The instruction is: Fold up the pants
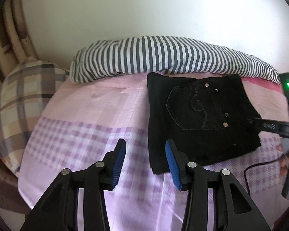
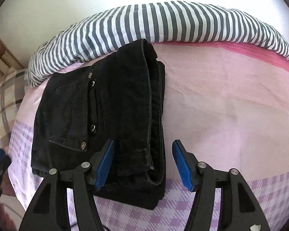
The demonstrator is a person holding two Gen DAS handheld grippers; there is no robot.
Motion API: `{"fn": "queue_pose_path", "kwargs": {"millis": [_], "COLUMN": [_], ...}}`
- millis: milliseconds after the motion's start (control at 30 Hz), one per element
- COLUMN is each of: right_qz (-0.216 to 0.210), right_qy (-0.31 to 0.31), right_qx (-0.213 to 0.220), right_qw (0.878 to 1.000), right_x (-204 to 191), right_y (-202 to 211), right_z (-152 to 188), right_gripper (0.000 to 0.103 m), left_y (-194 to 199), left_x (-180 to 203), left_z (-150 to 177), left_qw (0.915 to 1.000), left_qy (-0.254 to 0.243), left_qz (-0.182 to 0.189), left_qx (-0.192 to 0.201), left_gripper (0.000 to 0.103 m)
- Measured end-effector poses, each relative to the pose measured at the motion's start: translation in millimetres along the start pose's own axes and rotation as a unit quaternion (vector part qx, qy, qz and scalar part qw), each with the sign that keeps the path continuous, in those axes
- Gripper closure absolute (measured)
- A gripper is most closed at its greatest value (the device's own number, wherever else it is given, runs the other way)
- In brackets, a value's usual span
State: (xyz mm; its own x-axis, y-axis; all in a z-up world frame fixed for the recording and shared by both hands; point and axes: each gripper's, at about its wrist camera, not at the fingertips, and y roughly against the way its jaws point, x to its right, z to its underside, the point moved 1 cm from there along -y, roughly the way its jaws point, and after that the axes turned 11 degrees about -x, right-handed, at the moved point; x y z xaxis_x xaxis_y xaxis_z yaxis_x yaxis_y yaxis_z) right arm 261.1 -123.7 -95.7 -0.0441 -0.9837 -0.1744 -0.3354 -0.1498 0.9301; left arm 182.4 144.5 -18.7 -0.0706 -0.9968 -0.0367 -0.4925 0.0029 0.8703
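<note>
Black pants (image 1: 200, 119) lie folded into a compact stack on the pink and purple checked bed sheet (image 1: 90, 134), back pocket up. They also show in the right wrist view (image 2: 106, 115), with folded layers along the right edge. My left gripper (image 1: 145, 152) is open and empty, just at the stack's near left corner. My right gripper (image 2: 143, 150) is open above the stack's near right edge, holding nothing. The right gripper also shows in the left wrist view (image 1: 269, 126) at the stack's right side.
A grey and white striped duvet (image 1: 163, 55) is bunched along the far side of the bed by the white wall. A plaid pillow (image 1: 19, 100) lies at the left. A black cable (image 1: 260, 165) trails at the right. Bare sheet (image 2: 231, 100) lies right of the pants.
</note>
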Motion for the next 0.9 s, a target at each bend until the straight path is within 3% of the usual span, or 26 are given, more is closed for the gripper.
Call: {"fn": "queue_pose_path", "kwargs": {"millis": [133,200,367,467,900], "right_qz": [0.014,0.012,0.015,0.017,0.030], "right_qy": [0.013,0.019,0.048,0.050,0.067], "right_qx": [0.017,0.035,0.082,0.101,0.133], "right_qw": [1.000,0.999,0.995,0.994,0.988], "right_x": [-10,-16,-35,-44,-64], "right_y": [15,30,67,84,118], "right_z": [2,9,35,54,118], "right_gripper": [0.042,0.029,0.015,0.000,0.000], "left_y": [20,28,45,54,85], "left_x": [4,6,10,12,15], "left_z": [7,11,20,26,53], "left_qw": [0.9998,0.9996,0.9995,0.9993,0.9977], "left_qy": [0.000,0.000,0.010,0.015,0.035], "left_qz": [-0.013,-0.019,-0.017,-0.024,-0.039], "left_qx": [0.013,0.019,0.024,0.026,0.043], "left_gripper": [0.048,0.045,0.034,0.031,0.029]}}
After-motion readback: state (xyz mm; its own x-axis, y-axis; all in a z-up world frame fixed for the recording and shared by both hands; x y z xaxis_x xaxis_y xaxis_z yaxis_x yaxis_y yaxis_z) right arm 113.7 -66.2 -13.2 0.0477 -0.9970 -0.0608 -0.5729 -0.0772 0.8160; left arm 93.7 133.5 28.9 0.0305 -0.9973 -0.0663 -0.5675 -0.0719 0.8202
